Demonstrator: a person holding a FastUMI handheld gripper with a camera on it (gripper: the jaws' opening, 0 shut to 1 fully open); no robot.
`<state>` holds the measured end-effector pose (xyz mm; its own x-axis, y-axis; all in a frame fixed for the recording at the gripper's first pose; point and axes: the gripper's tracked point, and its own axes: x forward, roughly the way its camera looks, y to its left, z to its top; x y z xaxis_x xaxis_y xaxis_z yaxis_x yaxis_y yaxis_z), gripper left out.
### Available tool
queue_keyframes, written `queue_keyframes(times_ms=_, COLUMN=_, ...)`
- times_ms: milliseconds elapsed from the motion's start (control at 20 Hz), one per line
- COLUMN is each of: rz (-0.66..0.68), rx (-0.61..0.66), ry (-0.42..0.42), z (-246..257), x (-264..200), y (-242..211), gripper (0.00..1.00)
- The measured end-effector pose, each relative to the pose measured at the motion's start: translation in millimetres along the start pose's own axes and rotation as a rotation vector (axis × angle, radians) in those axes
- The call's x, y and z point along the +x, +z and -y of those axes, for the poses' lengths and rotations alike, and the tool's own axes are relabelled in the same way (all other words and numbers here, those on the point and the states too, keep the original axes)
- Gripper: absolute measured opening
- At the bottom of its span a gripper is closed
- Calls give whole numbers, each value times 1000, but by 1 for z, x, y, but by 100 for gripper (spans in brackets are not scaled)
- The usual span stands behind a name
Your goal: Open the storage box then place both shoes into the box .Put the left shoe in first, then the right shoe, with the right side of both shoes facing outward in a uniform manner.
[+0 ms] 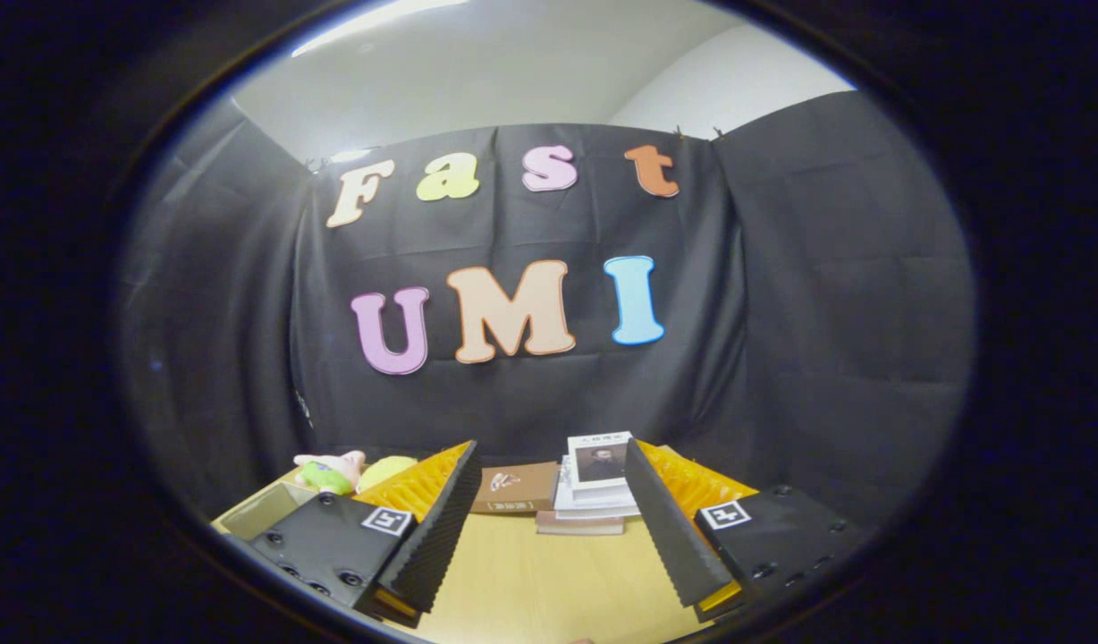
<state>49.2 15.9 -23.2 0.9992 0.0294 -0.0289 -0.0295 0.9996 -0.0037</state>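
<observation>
Two fingers of the gripper [549,528] are held wide apart above the table [549,581], and nothing is pinched between them. Bare wood is seen in the gap.

Just beyond the fingertips, at about 12 o'clock, a brown book [516,488] is lying flat, and a stack of books [595,487] stands just beside it toward 1 o'clock. At about 10 o'clock, behind the left finger, a plush toy [333,472] is resting near the rim of a pale open container [276,508]; whether this is the storage box cannot be told, because most of it is hidden by the finger. No shoes can be made out from this angle, so their place and their facing are not known.

Several risks are judged from here. The gripper is pointed level toward the wall, so the task's things are hidden and a blind reach could knock the stack of books over. If the pale container is taken for the storage box without a check, the shoes could be put in the wrong place. The order and the facing of the shoes could also be mixed, since left and right are easily confused.
</observation>
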Motion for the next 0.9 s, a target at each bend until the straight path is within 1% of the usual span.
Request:
queue_keyframes(times_ms=200, rz=-3, rx=3, ry=-7, z=20, x=-8, y=6, gripper=100)
queue_keyframes(times_ms=500, rz=0, rx=35, ry=8, z=44, x=-15, y=12, gripper=100)
queue_keyframes(times_ms=900, rz=-27, rx=39, ry=90, z=58, x=-13, y=4, gripper=100)
